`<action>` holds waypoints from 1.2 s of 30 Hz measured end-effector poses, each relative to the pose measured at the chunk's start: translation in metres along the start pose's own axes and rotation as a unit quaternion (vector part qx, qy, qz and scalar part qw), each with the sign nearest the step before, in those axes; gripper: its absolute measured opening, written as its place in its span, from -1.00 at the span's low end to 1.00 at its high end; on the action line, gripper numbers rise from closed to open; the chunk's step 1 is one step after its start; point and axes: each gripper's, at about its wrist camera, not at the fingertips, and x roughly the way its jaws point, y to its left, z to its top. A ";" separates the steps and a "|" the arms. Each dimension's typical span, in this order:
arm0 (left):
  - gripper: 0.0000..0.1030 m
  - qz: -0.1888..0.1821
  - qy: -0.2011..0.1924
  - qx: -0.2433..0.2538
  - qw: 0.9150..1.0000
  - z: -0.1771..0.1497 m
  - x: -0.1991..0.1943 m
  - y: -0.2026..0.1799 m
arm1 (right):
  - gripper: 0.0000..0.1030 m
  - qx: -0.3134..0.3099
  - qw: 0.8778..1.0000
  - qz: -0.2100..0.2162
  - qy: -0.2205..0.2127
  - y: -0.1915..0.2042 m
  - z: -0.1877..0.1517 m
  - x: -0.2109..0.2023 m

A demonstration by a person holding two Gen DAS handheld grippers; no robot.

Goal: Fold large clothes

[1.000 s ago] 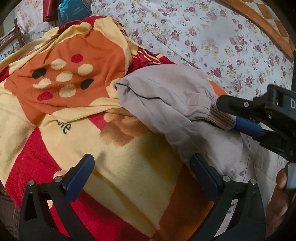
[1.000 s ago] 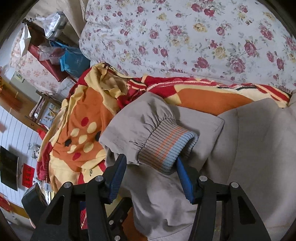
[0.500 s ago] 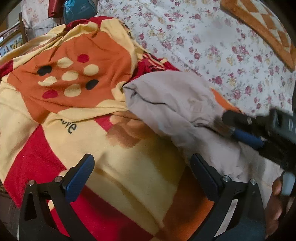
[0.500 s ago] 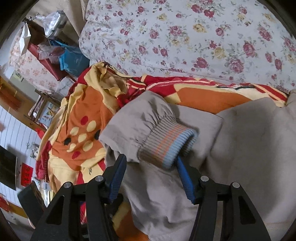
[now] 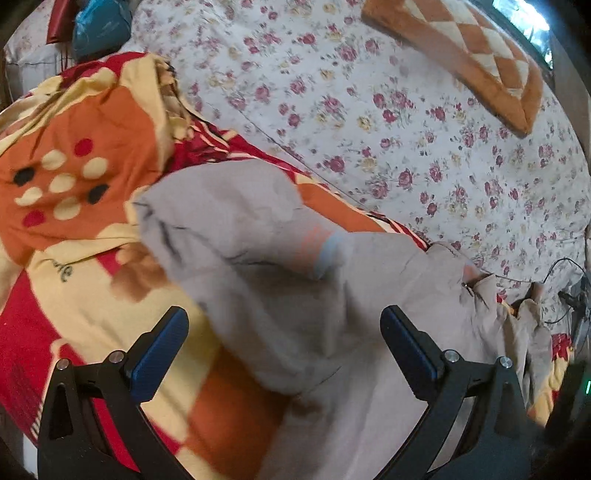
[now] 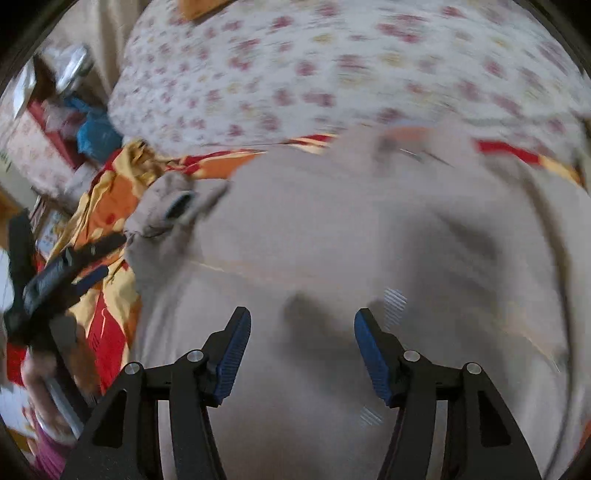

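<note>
A large grey jacket [image 5: 280, 280] lies on an orange, red and yellow blanket [image 5: 74, 170] on the bed. Its sleeve is folded across the body, the striped cuff [image 5: 325, 251] lying free on top. My left gripper [image 5: 284, 347] is open and empty, low over the jacket's left edge. In the blurred right wrist view the jacket body [image 6: 332, 240] fills the frame. My right gripper [image 6: 303, 347] is open and empty above it. The left gripper [image 6: 59, 273] shows at that view's left edge, beside the folded sleeve [image 6: 166, 210].
A floral quilt [image 5: 369, 110] covers the bed behind the blanket. An orange checked cushion [image 5: 472, 59] lies at the far right. A blue bag [image 5: 99, 26] and boxes sit past the bed's far left. A black cable [image 5: 565, 273] lies at the right edge.
My right gripper has let go of the sleeve cuff and swung right over the jacket body. It has left the left wrist view. The cuff now rests on the jacket.
</note>
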 end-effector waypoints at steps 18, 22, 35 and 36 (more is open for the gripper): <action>-0.79 -0.005 0.041 -0.080 0.996 0.032 0.071 -0.007 | 0.32 0.050 0.997 0.050 -0.032 -0.046 -0.028 -0.040; -0.79 -0.031 -0.001 -0.043 0.999 0.026 0.029 -0.037 | 0.32 0.054 0.996 0.054 -0.047 -0.053 -0.029 -0.052; -0.77 -0.259 0.027 0.124 0.957 -0.062 -0.054 -0.260 | 0.34 0.124 0.984 -0.022 -0.125 -0.133 -0.022 -0.127; -0.74 -0.264 0.049 0.137 0.954 -0.076 -0.043 -0.275 | 0.35 0.128 0.983 -0.033 -0.124 -0.138 -0.023 -0.127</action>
